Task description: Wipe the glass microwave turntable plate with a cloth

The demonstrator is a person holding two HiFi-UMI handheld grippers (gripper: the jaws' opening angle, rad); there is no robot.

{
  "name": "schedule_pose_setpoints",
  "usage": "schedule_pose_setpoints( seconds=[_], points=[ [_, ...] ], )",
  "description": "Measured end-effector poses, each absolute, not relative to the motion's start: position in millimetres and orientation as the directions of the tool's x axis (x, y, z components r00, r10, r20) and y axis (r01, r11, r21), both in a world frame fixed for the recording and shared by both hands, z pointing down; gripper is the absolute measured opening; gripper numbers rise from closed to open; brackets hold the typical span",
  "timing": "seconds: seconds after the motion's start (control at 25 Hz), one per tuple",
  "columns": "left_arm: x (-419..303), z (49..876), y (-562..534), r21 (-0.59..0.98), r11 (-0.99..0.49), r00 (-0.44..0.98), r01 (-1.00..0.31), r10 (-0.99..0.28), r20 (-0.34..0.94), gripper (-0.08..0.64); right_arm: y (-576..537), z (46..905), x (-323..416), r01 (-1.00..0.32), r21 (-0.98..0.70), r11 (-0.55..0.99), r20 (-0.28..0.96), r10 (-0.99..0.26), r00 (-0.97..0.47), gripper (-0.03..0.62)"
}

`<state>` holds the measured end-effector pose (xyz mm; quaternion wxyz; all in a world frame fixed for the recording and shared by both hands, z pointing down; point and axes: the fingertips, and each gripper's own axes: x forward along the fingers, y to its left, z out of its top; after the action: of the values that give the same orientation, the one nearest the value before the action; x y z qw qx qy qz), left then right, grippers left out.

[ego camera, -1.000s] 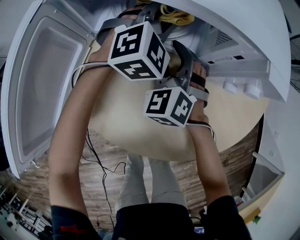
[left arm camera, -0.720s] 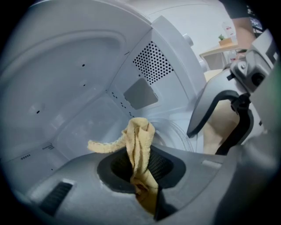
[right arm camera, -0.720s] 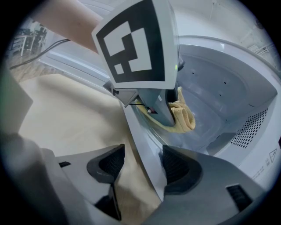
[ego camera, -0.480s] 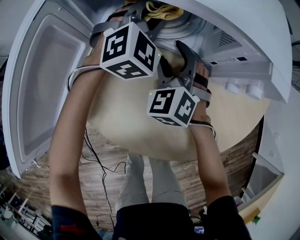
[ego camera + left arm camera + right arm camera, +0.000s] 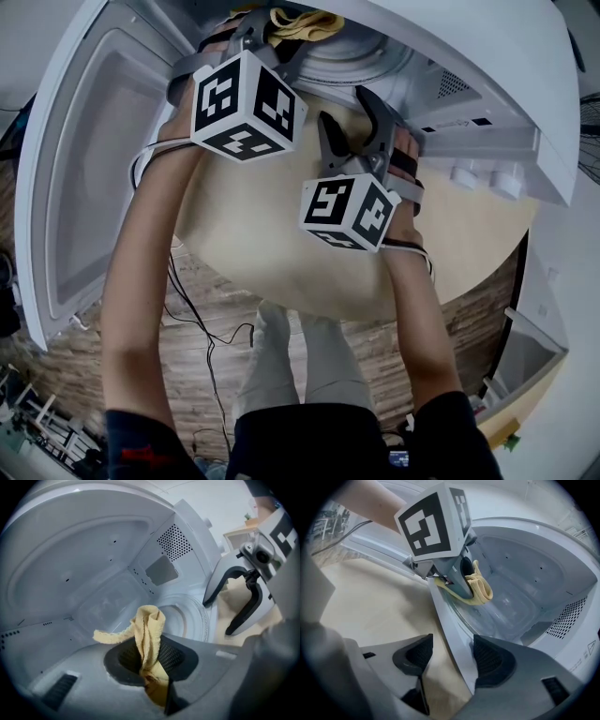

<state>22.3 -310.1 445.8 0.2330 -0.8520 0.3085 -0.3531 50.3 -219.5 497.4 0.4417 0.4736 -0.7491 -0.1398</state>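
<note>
Two jaws of the right gripper point(image 5: 450, 660) stand apart nearest the camera. They straddle the rim of the glass turntable plate point(image 5: 451, 620) at the mouth of the microwave point(image 5: 469, 56), above the beige table point(image 5: 281, 244), and do not look clamped on it. A pinch so close to the edge could slip or chip the glass. A hard wipe could also skid the unheld plate off its seat. Being round, the plate has no long axis. It seems to lie face up on the cavity floor, though I cannot tell whether it is level. Farther in, the left gripper point(image 5: 149, 665) is closed on the yellow cloth point(image 5: 147, 630). The cloth rises lengthwise out of the jaws with one tail drooping left, and is not clearly touching the plate.
</note>
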Motion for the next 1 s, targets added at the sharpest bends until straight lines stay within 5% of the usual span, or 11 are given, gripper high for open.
schedule_pose_setpoints(
  seconds=[0.72,1.0],
  points=[
    [-12.5,434.5,-276.1,-0.48,-0.674,0.504,-0.561,-0.739,0.447,0.057,-203.9,484.1,53.3,-0.656,0.474,0.587,0.635,-0.744,-0.207,0.258],
    [-34.0,421.2,-238.0,-0.413,-0.663,0.49,-0.625,-0.744,0.454,0.057,-178.7,464.5,63.3,-0.764,0.273,0.584,0.683,-0.678,-0.274,0.212]
  ],
)
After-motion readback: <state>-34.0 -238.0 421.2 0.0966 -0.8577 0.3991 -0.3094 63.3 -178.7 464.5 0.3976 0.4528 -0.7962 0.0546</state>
